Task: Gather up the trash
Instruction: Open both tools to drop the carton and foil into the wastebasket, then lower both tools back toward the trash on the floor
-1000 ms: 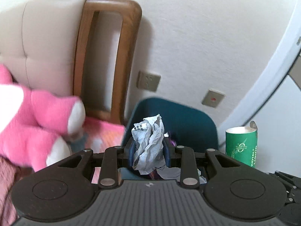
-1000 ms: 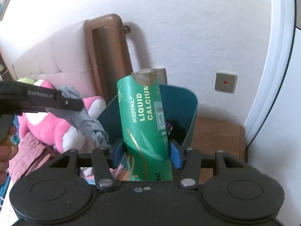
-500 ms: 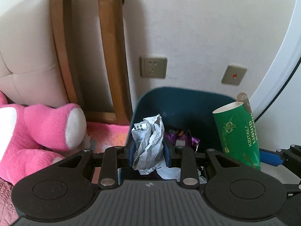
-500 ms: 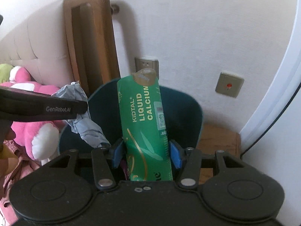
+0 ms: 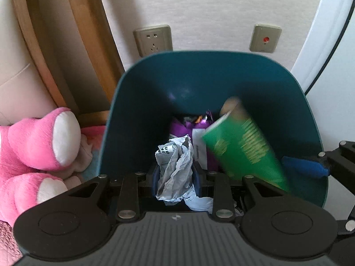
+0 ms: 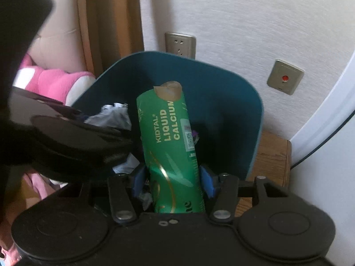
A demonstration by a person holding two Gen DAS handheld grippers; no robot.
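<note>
A dark teal trash bin (image 5: pixel 306 115) stands against the wall, with purple wrappers (image 5: pixel 184 128) and paper inside. My left gripper (image 5: pixel 176 177) is shut on a crumpled grey paper ball (image 5: pixel 175 166) over the bin's near side. My right gripper (image 6: pixel 173 181) is shut on a green "Kidtal Liquid Calcium" tube box (image 6: pixel 170 146), held over the open bin (image 6: pixel 248 102). The box also shows blurred in the left wrist view (image 5: pixel 241 148). The left gripper's body (image 6: pixel 73 141) with its paper (image 6: pixel 111 117) sits just left of the box.
A wooden headboard frame (image 5: pixel 66 44) and padded headboard stand left of the bin. A pink plush toy (image 5: pixel 42 141) lies on the bed at left. Wall sockets (image 5: pixel 153 40) are behind the bin. A wooden nightstand (image 6: pixel 270 157) is right of it.
Both grippers moved forward and down over the bin. The bin now fills both views, and the green box and paper ball sit inside its rim.
</note>
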